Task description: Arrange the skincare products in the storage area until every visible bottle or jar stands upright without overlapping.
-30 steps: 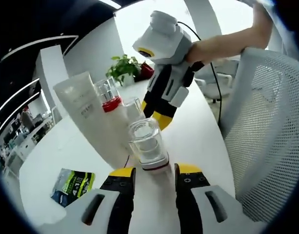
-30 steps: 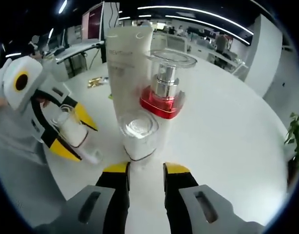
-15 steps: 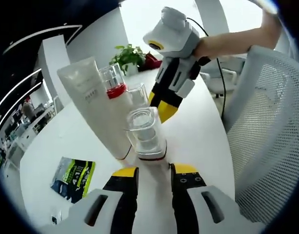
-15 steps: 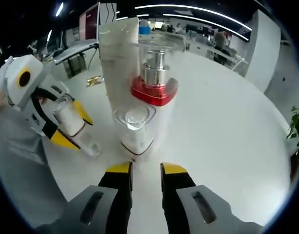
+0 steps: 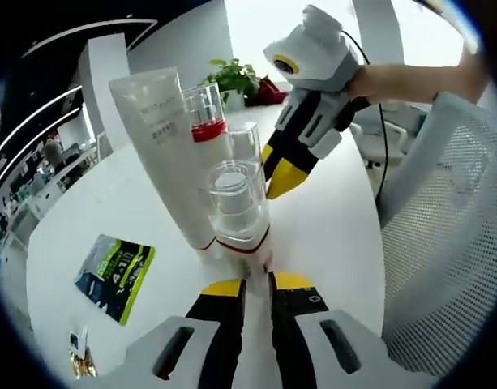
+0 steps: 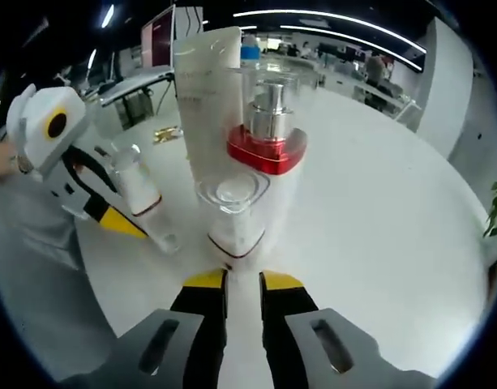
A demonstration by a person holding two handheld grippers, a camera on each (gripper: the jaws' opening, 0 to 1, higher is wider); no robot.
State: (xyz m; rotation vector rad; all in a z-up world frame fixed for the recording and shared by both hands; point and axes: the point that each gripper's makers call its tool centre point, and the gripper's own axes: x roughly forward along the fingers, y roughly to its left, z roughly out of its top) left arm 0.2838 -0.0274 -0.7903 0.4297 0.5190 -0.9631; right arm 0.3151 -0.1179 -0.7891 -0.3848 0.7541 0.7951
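Four products are standing clustered upright on the white round table (image 5: pixel 110 211): one tall white squeeze tube (image 5: pixel 163 146), one clear pump bottle with a red collar (image 5: pixel 206 113), two small clear-capped white bottles (image 5: pixel 236 203) (image 5: pixel 246 150), touching or overlapping in both views. One green-and-black sachet (image 5: pixel 114 271) is lying flat, left of the group. Left gripper (image 5: pixel 254 285) is pointing at the nearest small bottle, jaws nearly pressed together, nothing between them. Right gripper (image 6: pixel 242 279) is sitting just short of its nearest small bottle (image 6: pixel 232 215), jaws nearly together, empty. White mesh chair (image 5: pixel 443 243) is cut off at right.
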